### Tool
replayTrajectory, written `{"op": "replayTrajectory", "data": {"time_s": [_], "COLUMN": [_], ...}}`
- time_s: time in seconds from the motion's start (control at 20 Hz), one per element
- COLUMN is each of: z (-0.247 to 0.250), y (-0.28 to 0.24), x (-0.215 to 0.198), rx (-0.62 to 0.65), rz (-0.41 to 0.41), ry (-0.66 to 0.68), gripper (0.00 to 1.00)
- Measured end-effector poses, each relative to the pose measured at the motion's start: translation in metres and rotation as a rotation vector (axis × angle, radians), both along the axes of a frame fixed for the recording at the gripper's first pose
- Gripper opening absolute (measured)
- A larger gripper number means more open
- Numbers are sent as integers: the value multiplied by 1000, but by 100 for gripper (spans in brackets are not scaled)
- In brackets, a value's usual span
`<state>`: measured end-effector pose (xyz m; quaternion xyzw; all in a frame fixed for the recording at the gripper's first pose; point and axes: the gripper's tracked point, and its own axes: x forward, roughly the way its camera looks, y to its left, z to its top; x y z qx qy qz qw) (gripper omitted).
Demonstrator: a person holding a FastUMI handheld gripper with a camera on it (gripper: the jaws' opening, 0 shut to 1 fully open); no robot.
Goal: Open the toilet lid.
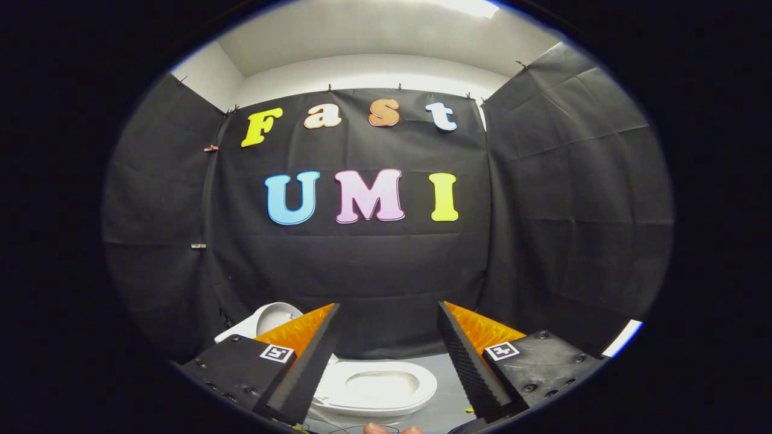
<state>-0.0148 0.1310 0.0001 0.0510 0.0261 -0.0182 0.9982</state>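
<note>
A white toilet (374,386) stands on the floor below me, its oval seat and bowl lying between my two fingers. Its white lid (274,318) is raised and stands behind the seat, partly hidden by my left finger (304,361). My gripper (389,307) hangs well above the toilet and is open, with a wide gap and nothing between the fingers. The right finger (470,361) is off to the seat's right side. Neither finger touches the toilet.
Black cloth (362,271) walls the booth behind and on both sides of the toilet. Grey floor (449,377) shows to the right of the seat. A person's fingertips (386,429) peek in under the gripper.
</note>
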Motion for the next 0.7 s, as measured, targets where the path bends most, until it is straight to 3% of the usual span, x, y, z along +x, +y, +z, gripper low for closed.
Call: {"op": "replayTrajectory", "data": {"time_s": [0.7], "z": [6], "y": [27], "x": [17], "rx": [-60], "rz": [17], "ry": [-23], "gripper": [99]}}
